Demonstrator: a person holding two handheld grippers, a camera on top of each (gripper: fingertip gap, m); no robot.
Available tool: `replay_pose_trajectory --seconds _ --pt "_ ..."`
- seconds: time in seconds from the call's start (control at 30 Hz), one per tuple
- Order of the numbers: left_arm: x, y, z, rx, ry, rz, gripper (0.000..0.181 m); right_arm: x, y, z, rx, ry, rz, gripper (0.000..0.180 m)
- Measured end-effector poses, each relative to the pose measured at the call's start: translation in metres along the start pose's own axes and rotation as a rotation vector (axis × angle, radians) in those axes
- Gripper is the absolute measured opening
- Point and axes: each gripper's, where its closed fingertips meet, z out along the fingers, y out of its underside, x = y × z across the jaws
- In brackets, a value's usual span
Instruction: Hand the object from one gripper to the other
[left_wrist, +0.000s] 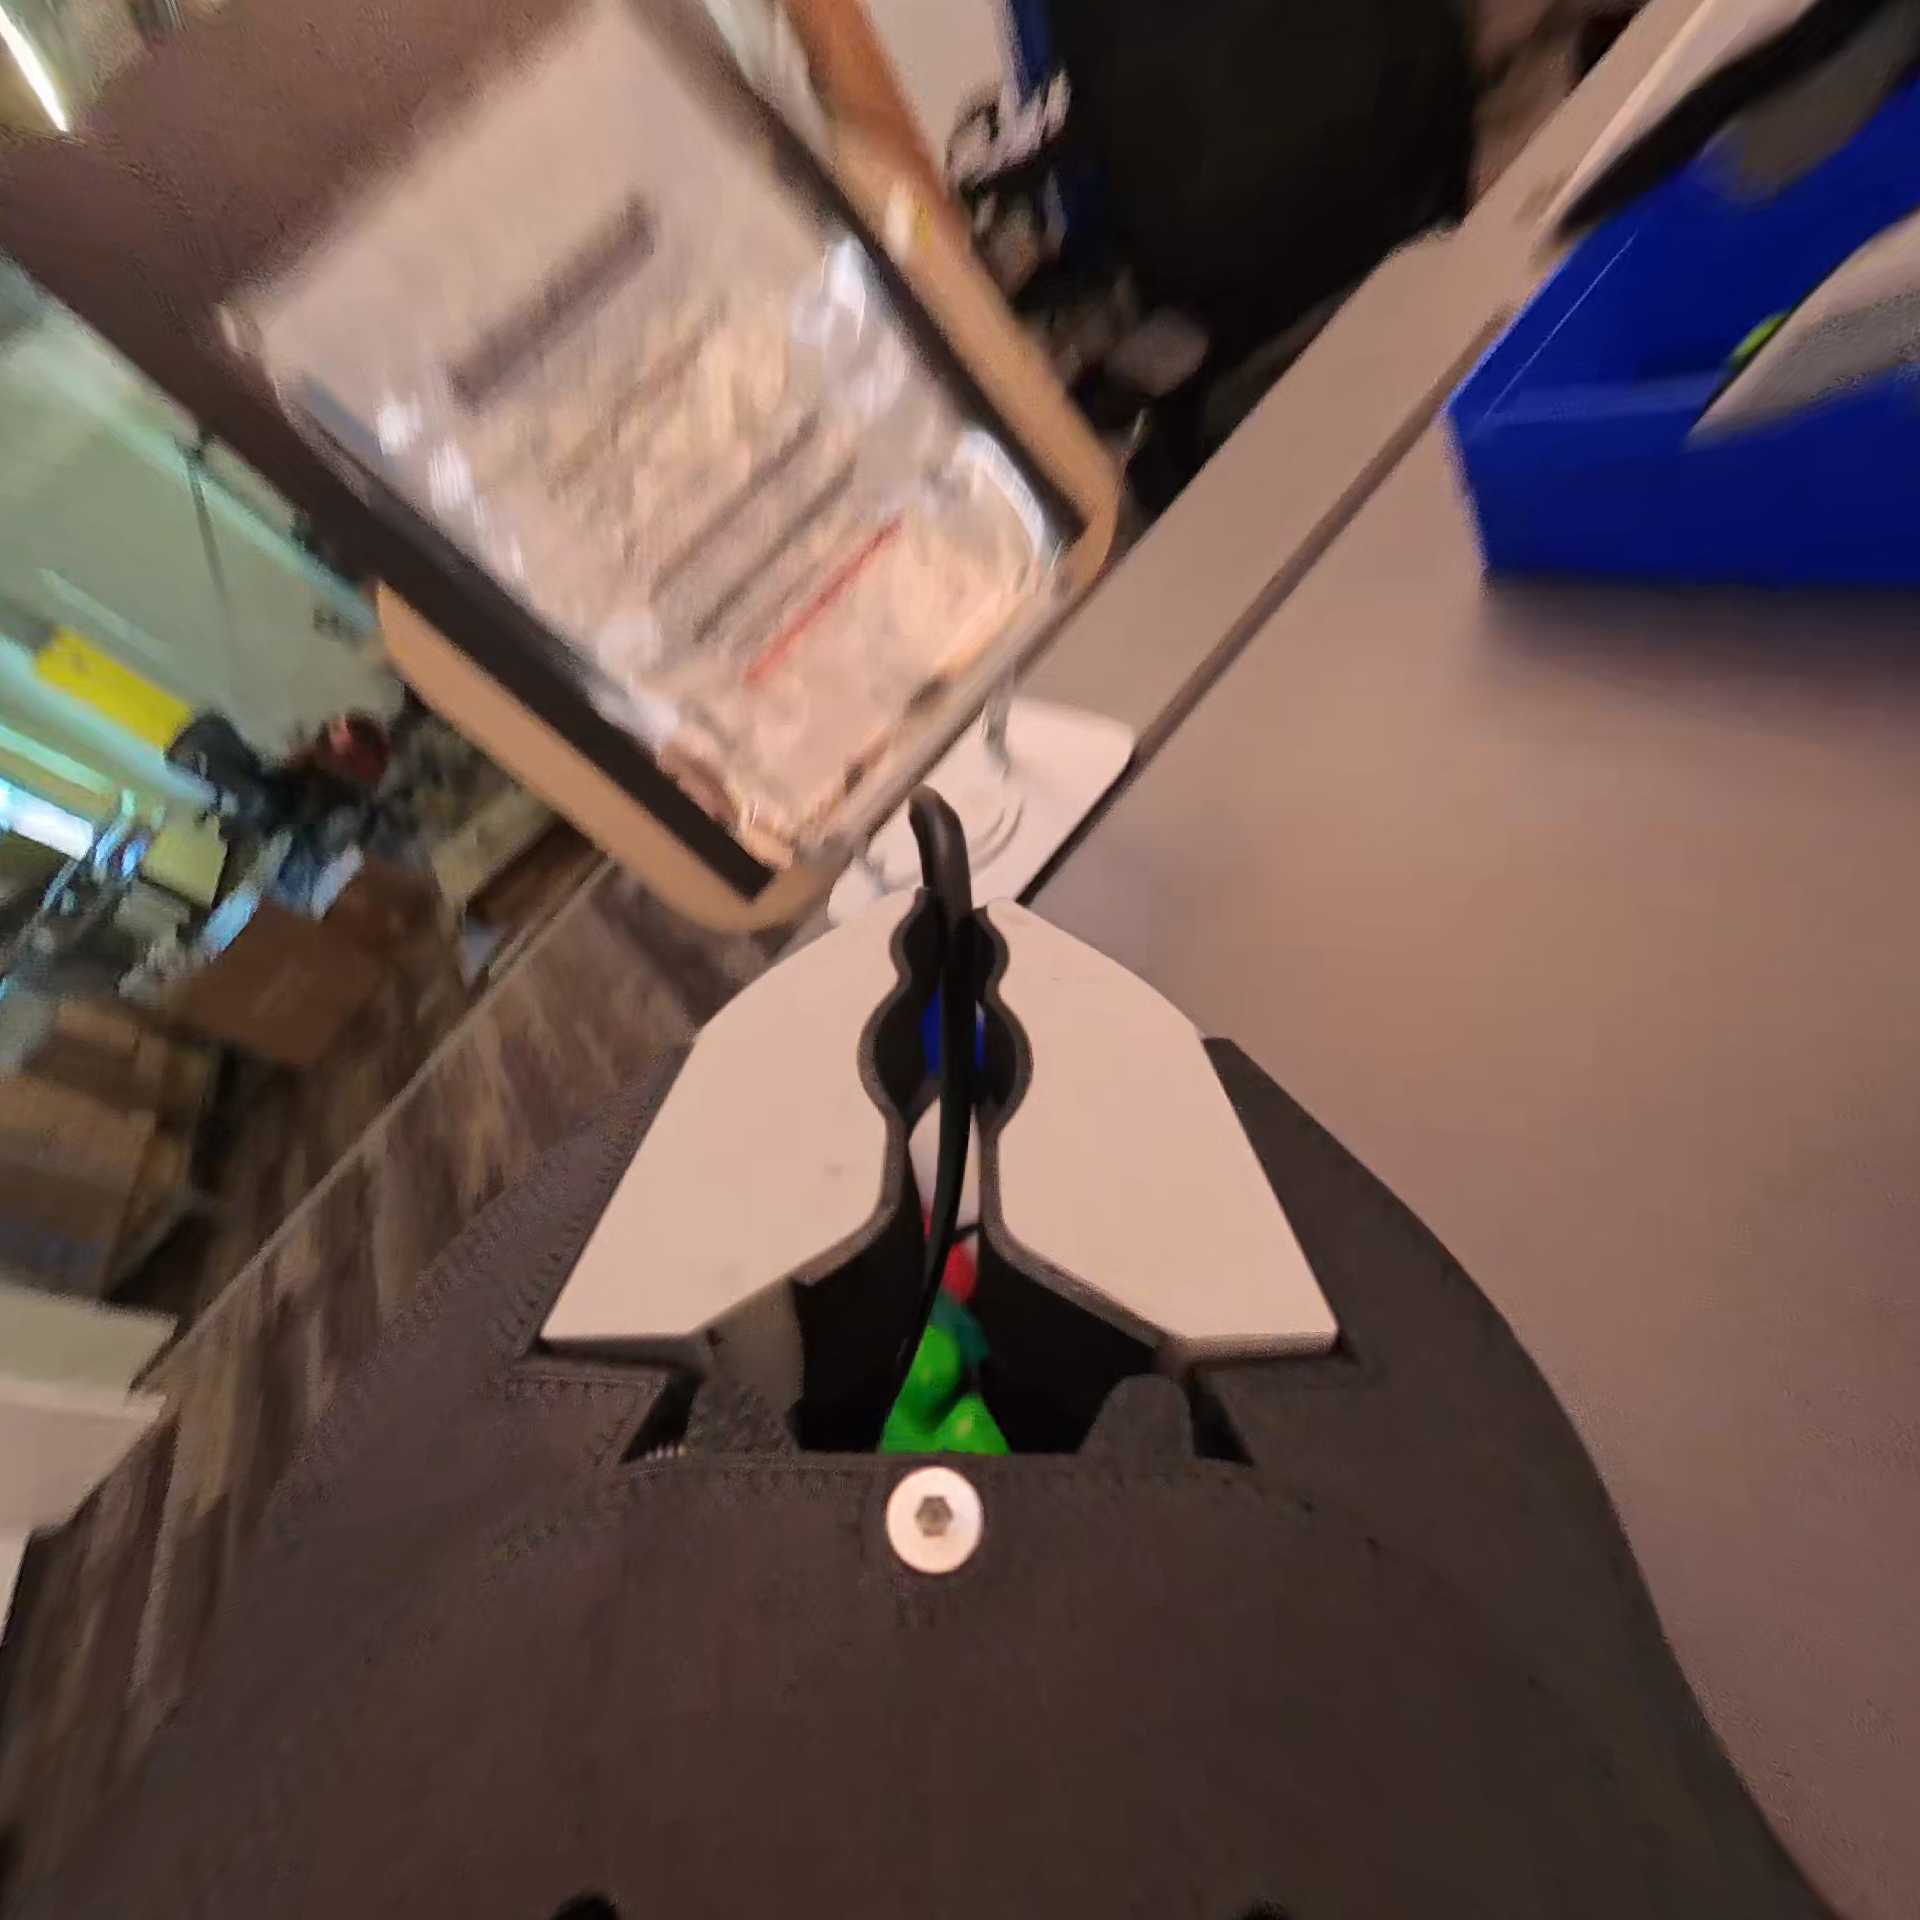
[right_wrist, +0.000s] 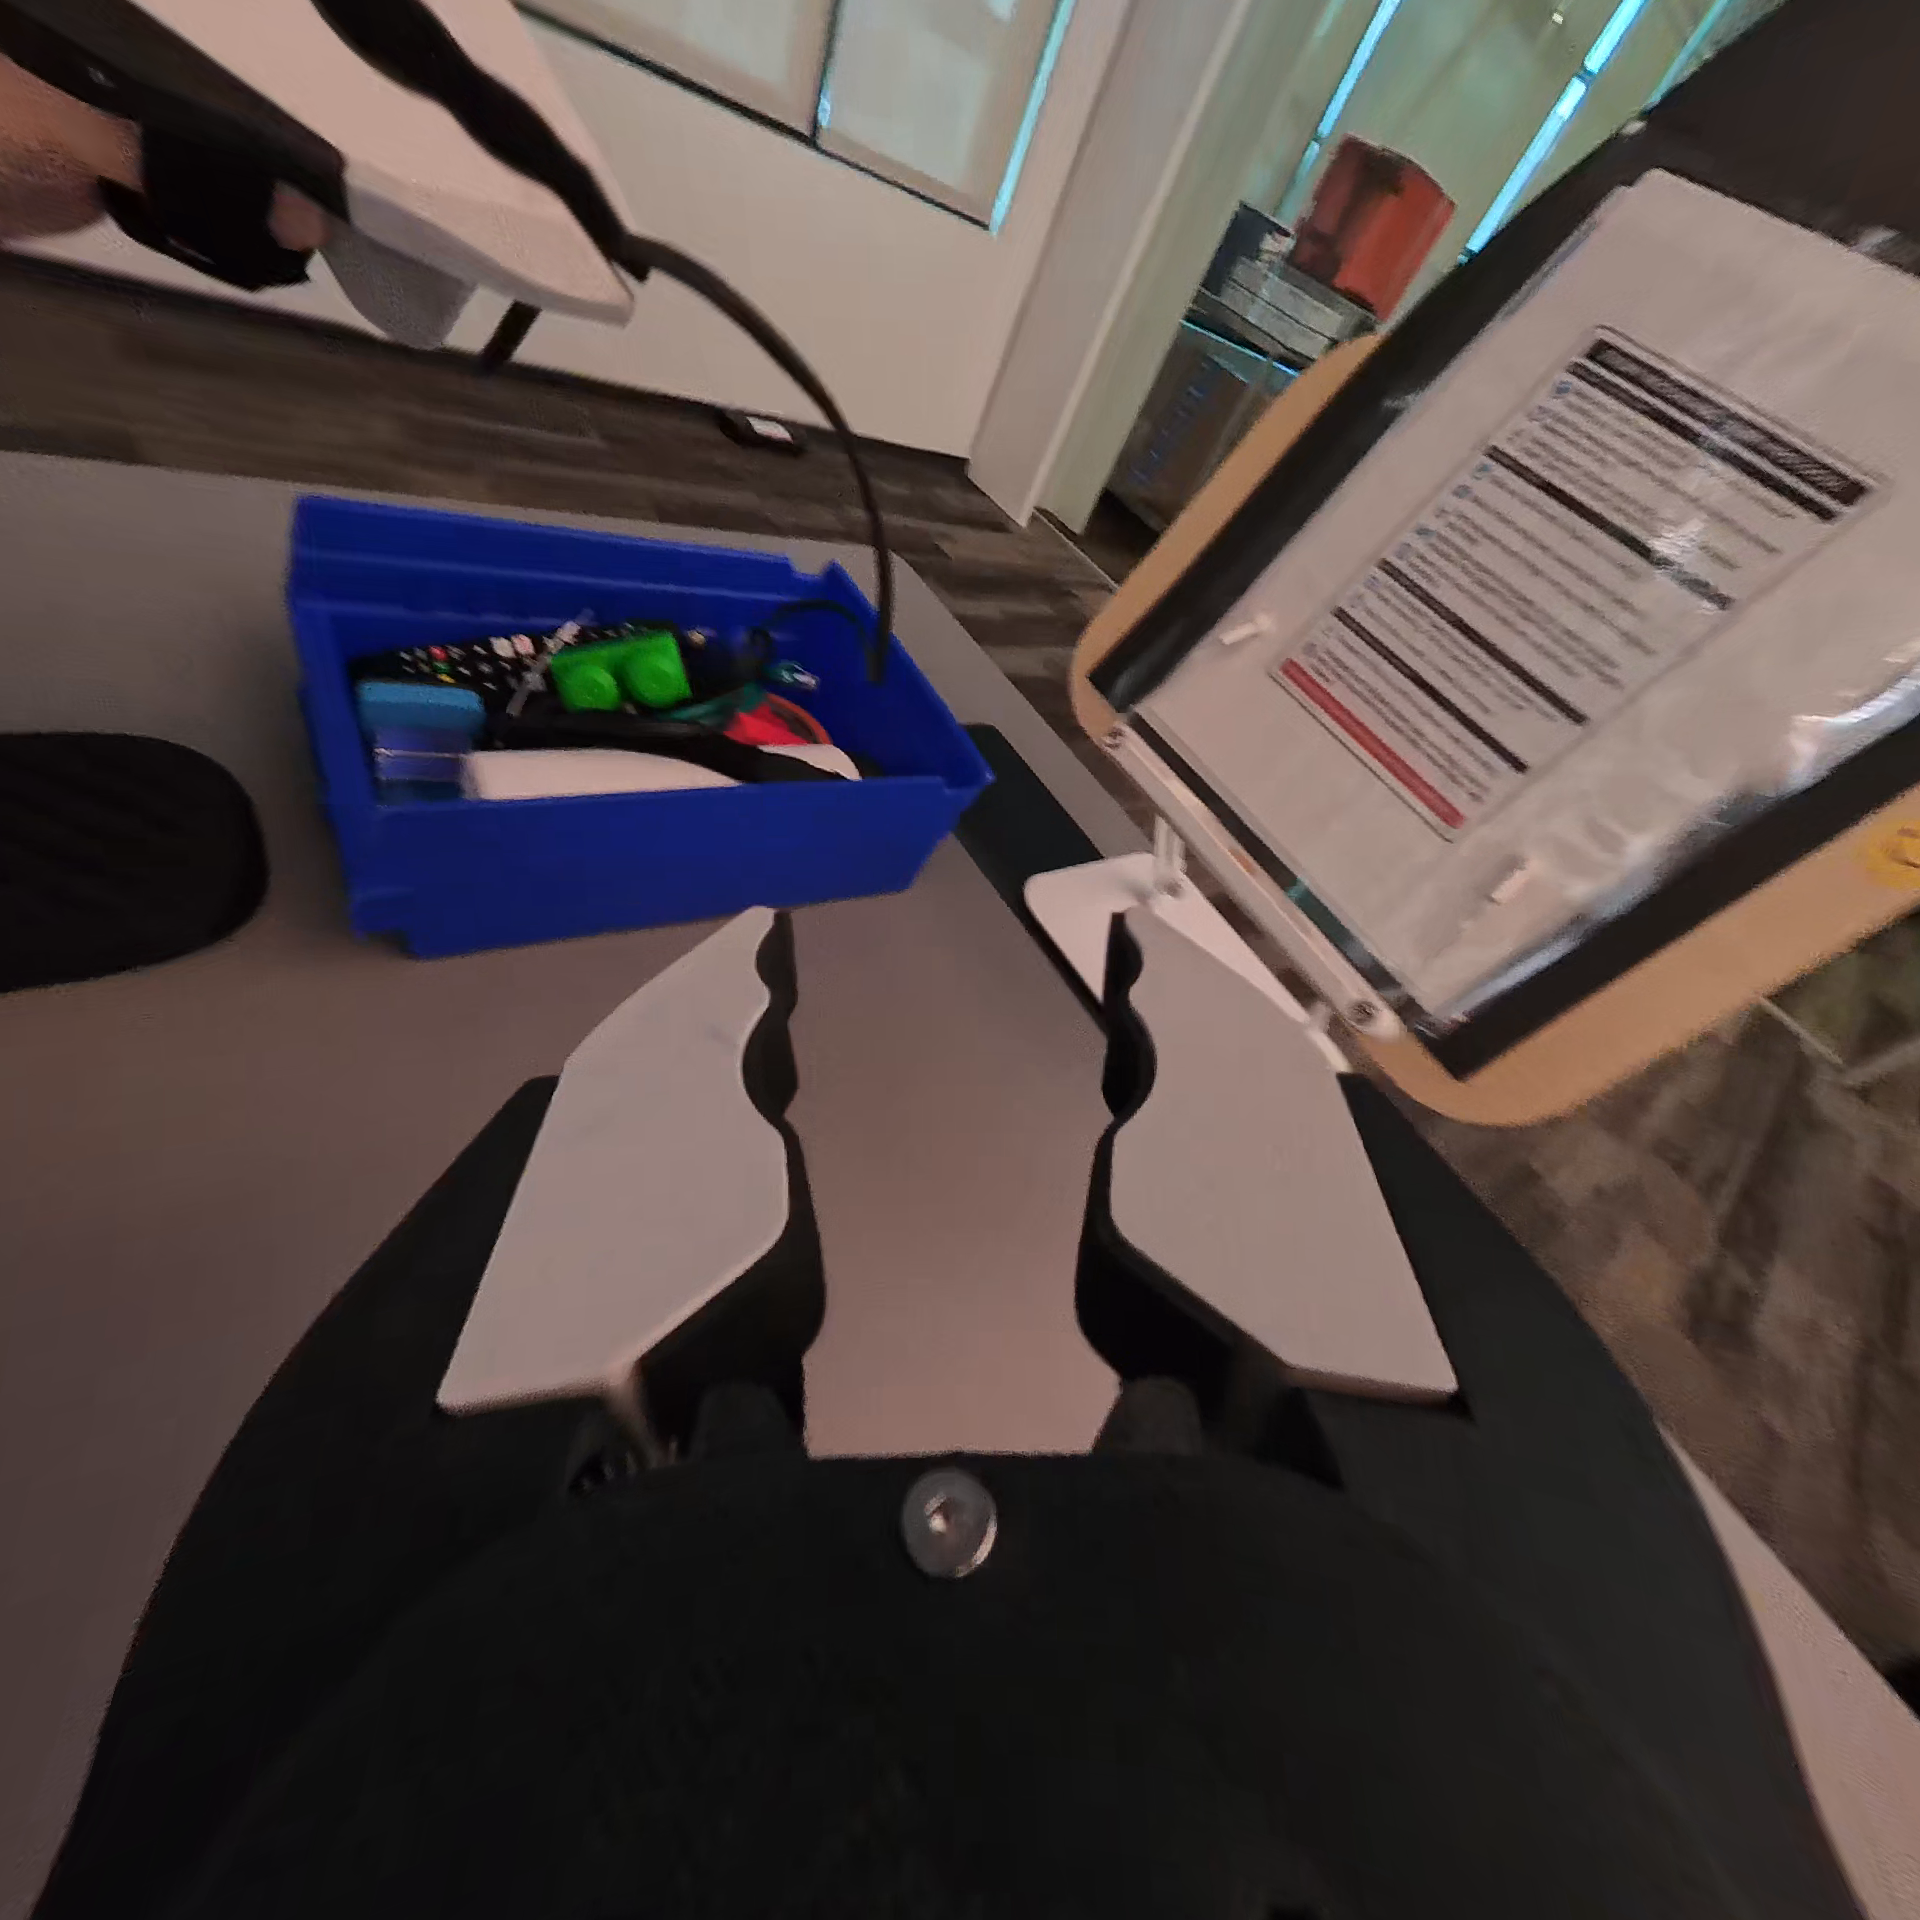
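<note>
Left wrist view, we see the left gripper (left_wrist: 943, 925) pinching a black cable (left_wrist: 940, 831) at its tips, right wrist view, our right gripper (right_wrist: 951, 940) spread and empty, cable drooping into the blue bin (right_wrist: 623, 842) ahead-left on the bench (right_wrist: 208, 1091).

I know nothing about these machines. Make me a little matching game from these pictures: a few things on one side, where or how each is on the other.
Things:
1. thin black cable
2. green toy brick
3. right gripper
4. blue plastic bin

States:
A. open, holding nothing
B. standing on the grey table
C. pinched in the left gripper, hanging into the bin
D. lying inside the bin

Pairs: 1-C, 2-D, 3-A, 4-B
</note>
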Motion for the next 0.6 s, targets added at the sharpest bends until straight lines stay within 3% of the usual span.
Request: replay_pose_trajectory --seconds 0.03,0.17,0.27,0.47,0.6 --pt "0.009 -0.017 -0.008 0.058 0.012 0.008 0.005 -0.005 -0.002 0.003 0.025 -0.026 0.016 0.063" --pt "0.036 -0.071 -0.037 0.264 0.040 0.002 0.005 -0.014 -0.005 0.016 0.130 -0.058 0.067 0.073" --pt "0.059 -0.095 -0.053 0.368 0.161 -0.068 0.005 -0.025 -0.004 0.026 0.196 -0.129 0.150 0.078" --pt "0.073 -0.107 -0.063 0.440 0.260 -0.116 0.005 -0.068 -0.007 0.034 0.322 -0.374 0.276 0.067" --pt "0.076 -0.108 -0.063 0.440 0.282 -0.116 0.005 -0.081 -0.009 0.035 0.353 -0.433 0.287 0.067"
